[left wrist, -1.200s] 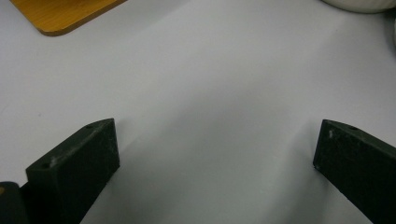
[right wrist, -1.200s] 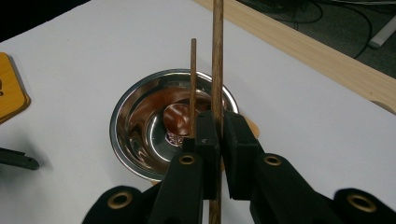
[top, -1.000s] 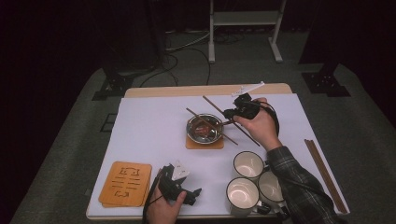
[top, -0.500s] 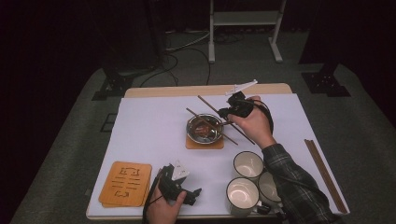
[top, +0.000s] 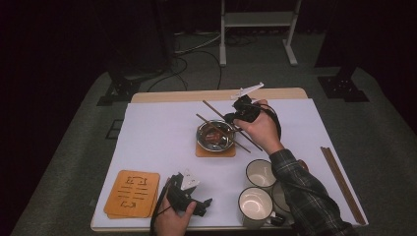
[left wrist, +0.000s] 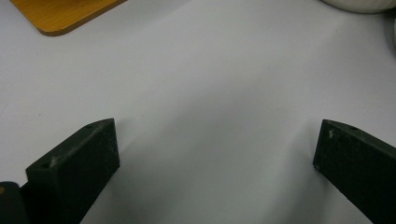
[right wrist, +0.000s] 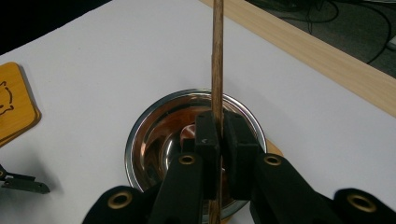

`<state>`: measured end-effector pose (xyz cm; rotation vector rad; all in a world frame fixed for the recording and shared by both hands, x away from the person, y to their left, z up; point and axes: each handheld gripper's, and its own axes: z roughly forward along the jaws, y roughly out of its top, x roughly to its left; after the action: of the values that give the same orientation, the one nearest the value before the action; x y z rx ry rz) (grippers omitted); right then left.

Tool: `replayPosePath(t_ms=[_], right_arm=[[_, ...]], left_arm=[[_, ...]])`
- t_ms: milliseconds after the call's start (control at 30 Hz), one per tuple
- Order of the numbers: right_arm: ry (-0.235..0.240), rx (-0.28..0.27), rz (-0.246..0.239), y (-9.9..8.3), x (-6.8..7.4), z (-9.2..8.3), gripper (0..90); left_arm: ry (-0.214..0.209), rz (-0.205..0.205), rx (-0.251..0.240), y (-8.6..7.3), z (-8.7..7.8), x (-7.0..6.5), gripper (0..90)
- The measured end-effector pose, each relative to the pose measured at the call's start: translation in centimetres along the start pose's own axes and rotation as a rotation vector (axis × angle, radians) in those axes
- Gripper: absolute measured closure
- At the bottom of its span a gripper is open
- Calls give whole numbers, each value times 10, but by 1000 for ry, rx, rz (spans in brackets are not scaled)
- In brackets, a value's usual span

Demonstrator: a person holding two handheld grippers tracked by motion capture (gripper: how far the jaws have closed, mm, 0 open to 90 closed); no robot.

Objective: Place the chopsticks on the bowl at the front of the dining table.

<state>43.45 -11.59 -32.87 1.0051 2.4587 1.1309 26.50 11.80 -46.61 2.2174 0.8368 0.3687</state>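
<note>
On the white table cover [top: 157,142] a steel bowl [top: 215,136] is set on a coaster [top: 215,150]; one chopstick [top: 222,132] is already laid across it; a second chopstick [right wrist: 216,56] is pinched by the right gripper [right wrist: 218,135] above the bowl, not yet laid; the left gripper [left wrist: 215,154] is held wide, empty.

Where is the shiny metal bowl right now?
In the high view the metal bowl sits on an orange coaster near the middle of the white table, just left of the right gripper, which clamps a chopstick above it.
</note>
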Motion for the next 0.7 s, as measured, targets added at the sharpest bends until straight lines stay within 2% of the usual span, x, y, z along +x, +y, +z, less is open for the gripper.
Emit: replayPosePath(t_ms=[400, 700], right_arm=[[24, 2, 17, 6, 3, 12, 843], [33, 6, 9, 10, 8, 24, 843]], left_arm=[[2, 0, -2, 0, 0, 0, 0], [2, 0, -2, 0, 0, 0, 0]])
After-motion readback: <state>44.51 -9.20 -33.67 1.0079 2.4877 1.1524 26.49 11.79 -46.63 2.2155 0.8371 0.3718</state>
